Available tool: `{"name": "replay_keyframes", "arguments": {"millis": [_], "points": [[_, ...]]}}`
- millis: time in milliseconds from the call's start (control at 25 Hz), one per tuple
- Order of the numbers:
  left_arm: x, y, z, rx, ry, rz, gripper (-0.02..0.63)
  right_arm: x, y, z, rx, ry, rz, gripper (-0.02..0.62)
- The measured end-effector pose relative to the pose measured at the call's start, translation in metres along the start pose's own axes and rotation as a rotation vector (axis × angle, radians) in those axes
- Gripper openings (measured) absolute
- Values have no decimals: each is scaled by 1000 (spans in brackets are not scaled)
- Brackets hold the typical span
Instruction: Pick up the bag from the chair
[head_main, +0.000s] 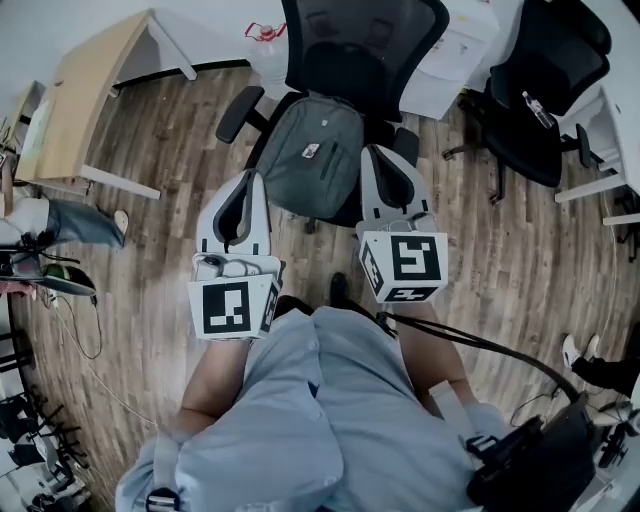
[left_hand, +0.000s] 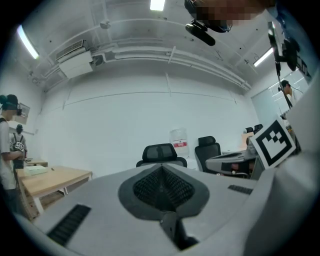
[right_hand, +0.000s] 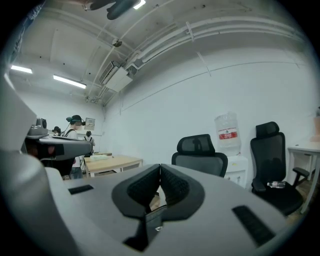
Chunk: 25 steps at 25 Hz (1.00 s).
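**Though shut and empty, aimed at the chair**

Holds the left tool (head_main: 250, 185) level, jaws pressed fully together, with nothing caught between the ribbed pads (left_hand: 147, 187). Holds the right tool (head_main: 375, 155) alongside in the same way, closed on nothing, pads (right_hand: 142, 189) meeting down the middle. Keeps the pair side by side over the lap, well apart from each other, marker cubes (head_main: 232, 308) nearest the body. Points both tips toward the grey bag (head_main: 312, 155), one on each side of its near end in the head view, neither touching it.

Shows the bag lying on the seat of the black mesh chair (head_main: 360, 45), spread over most of that seat from the backrest to the front edge, inside the armrest (head_main: 238, 112). Cannot be made out from either gripper view, hidden below the tool bodies.

Further out: a water cooler (right_hand: 227, 131) against the white wall just behind the chair; off the chair's right side, a second black chair (head_main: 545, 85) with a bottle (head_main: 537, 110) on its seat; off its left side, a wooden bench (head_main: 85, 95) on the plank floor (head_main: 170, 190), with another person's leg (head_main: 70, 222) near the bench's near corner.
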<state>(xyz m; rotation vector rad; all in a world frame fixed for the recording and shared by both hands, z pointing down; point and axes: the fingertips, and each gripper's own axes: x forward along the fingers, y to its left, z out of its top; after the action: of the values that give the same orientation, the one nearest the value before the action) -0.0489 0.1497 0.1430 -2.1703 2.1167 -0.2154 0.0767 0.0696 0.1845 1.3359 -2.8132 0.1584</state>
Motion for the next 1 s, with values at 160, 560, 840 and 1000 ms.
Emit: {"name": "replay_keyframes", "arguments": {"millis": [160,560,840,1000], "points": [[14,7,3,3,-16,34,3,21,-9,5,-8,-19,23,1],[90,58,-17,-53,-13,-25,3,102,-12,-4,-18,15,-24,2],[162,108,-29,-80,-27,-115,3,172,-23,9,-52,-4,-136,1],[206,133,-31,-83,-48,-182,3,204,-29,17,-64,-14,-201,0]]}}
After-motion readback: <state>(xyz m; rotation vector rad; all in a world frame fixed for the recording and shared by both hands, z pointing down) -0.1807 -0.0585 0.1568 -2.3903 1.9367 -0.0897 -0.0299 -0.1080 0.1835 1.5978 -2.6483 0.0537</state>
